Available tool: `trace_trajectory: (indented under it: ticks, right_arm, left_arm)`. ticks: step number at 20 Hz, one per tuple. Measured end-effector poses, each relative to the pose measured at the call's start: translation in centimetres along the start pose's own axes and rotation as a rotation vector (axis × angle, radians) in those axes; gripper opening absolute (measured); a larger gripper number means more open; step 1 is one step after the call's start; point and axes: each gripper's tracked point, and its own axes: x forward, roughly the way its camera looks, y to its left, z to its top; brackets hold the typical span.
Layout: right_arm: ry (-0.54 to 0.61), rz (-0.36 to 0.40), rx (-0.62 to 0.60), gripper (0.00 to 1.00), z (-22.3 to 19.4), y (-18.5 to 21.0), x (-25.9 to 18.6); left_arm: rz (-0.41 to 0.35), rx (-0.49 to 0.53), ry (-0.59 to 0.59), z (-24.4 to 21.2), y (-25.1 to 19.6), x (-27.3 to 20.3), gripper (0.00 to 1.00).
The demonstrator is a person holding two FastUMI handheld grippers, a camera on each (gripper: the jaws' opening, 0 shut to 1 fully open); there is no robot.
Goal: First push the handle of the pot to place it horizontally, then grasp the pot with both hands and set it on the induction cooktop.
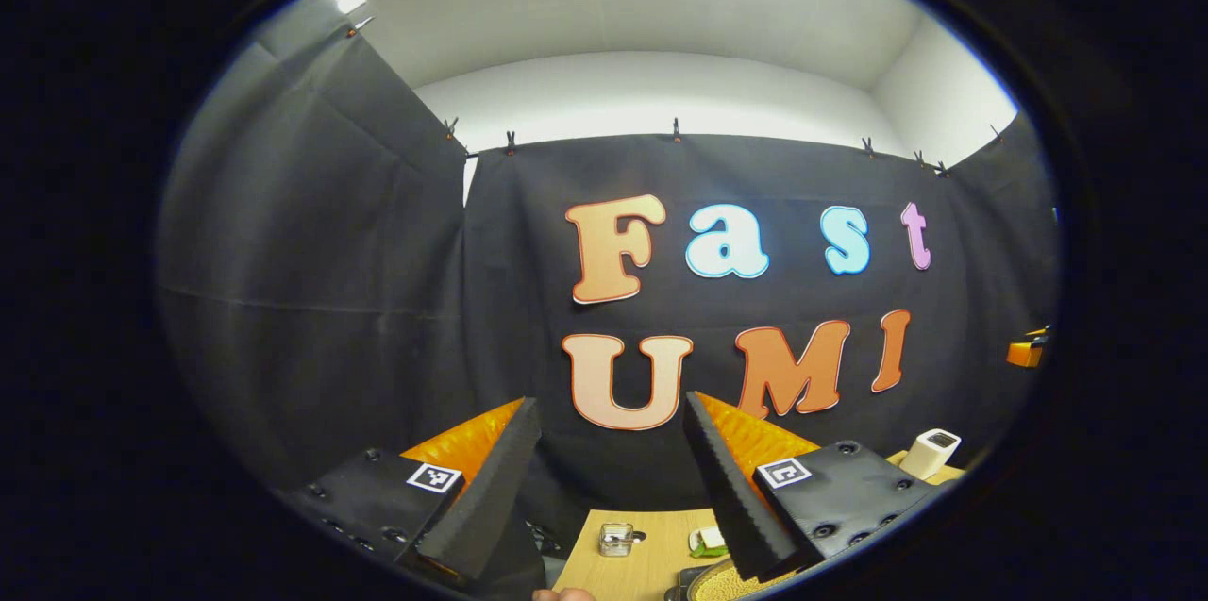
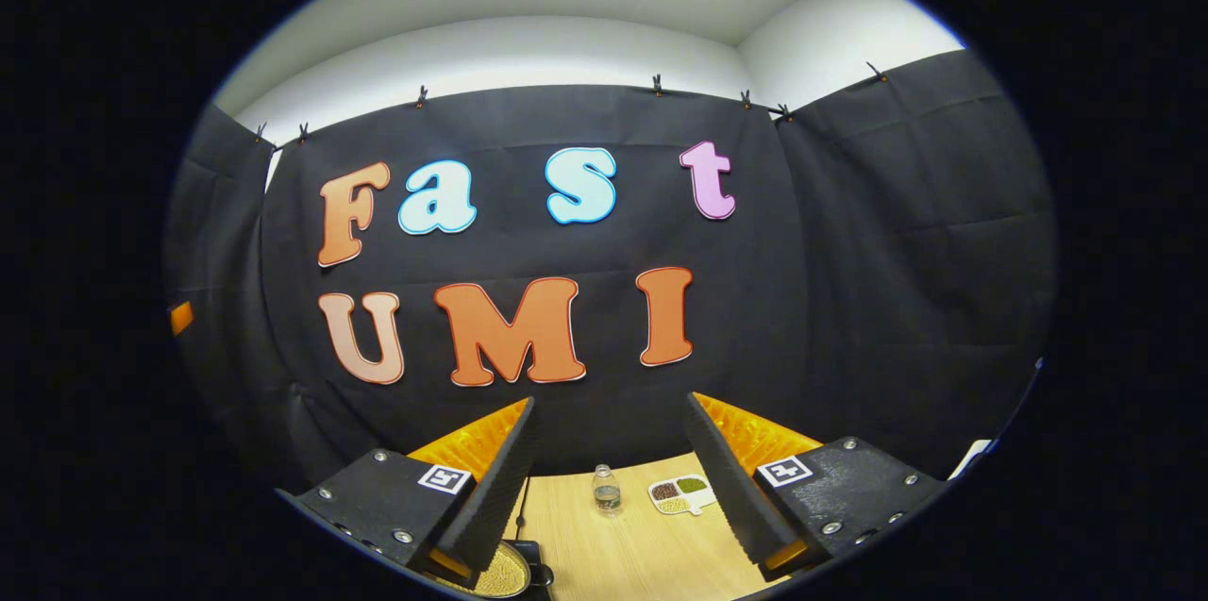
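1. Pot [image 1: 722, 584]: just a sliver at the bottom edge of the left gripper view, a round rim with a pale yellow grainy filling, plus a dark bit at its left side. In the right gripper view it shows low left, partly behind the left-hand finger, same yellow grainy surface, with a dark stub beside it on the right.
2. Pot sits on the desk [image 2: 623, 544], at the near edge, well below both grippers.
3. Left gripper [image 1: 612, 464]: jaws spread wide, nothing between them, raised and aimed at the booth wall.
4. Right gripper [image 2: 612, 461]: jaws spread wide too, nothing held, also aimed at the wall above the desk.
5. Other things, left gripper view: small clear glass jar [image 1: 615, 539] on the desk; a small green-and-white item [image 1: 706, 541] beside it; a white box-like device [image 1: 931, 452] at the far right of the desk.
6. Right gripper view: small clear bottle [image 2: 606, 490] upright near the desk's back edge; a white divided tray [image 2: 681, 493] with dark, green and tan fills just right of it.
7. Nothing lies between the grippers and the pot, though each gripper's own fingers cover part of it.
8. Handle direction and the pot's long axis: cannot tell, too little of it is seen.
9. A fingertip [image 1: 563, 594] peeks in at the bottom edge of the left gripper view.
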Motion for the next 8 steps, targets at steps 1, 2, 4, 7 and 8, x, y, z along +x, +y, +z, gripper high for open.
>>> trace_trajectory:
  ticks: [1,2,4,7,8]
  right_arm:
    - [-0.001,-0.012,0.0,0.95,0.0,-0.2,-0.1]
    - [0.001,-0.024,0.0,0.95,-0.2,-0.5,-0.4]
    - [0.003,-0.042,-0.006,0.94,-0.5,-1.3,-1.1]
    - [0.003,-0.057,-0.018,0.95,-1.0,-2.0,-1.6]
    - [0.008,-0.058,-0.017,0.95,-1.2,-2.2,-1.7]
  left_arm:
    - [-0.006,-0.008,0.003,-0.2,0.2,0.1,0.94]
    - [-0.017,-0.018,0.007,-0.5,-0.1,0.0,0.98]
    - [-0.029,-0.025,0.014,-0.9,-0.1,0.2,0.98]
    - [-0.039,-0.022,0.007,-0.6,-0.9,0.2,0.98]
    - [-0.045,-0.017,-0.001,-0.4,-1.4,0.3,0.98]
